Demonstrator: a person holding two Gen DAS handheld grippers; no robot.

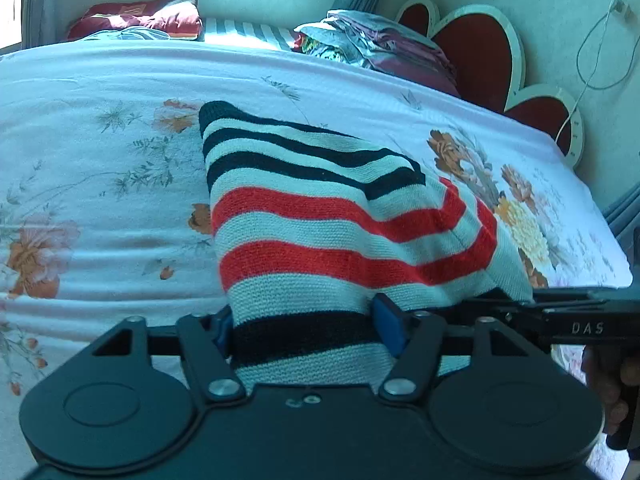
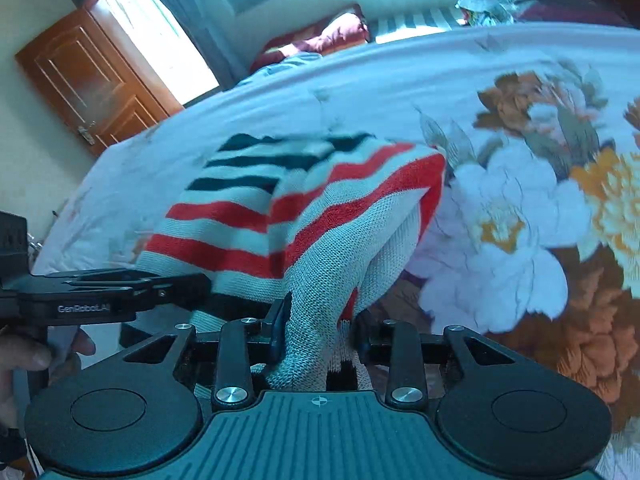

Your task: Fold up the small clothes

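Note:
A small knitted garment (image 1: 320,224) with white, red and black stripes lies on the flowered bedsheet (image 1: 100,168), its near end lifted. My left gripper (image 1: 308,334) is shut on a wide bunch of the striped garment, blue pads pressing both sides of it. In the right wrist view my right gripper (image 2: 318,334) is shut on a gathered fold of the same garment (image 2: 280,208), which drapes away from the jaws toward the far side of the bed. The right gripper's body (image 1: 560,320) shows at the left view's right edge.
Folded clothes (image 1: 384,44) are stacked at the bed's far side, beside a dark red pillow (image 1: 136,20) and a striped one. A heart-shaped headboard (image 1: 480,52) stands at the right. A wooden door (image 2: 92,84) is at the left of the right wrist view. A hand (image 2: 24,356) holds the left gripper.

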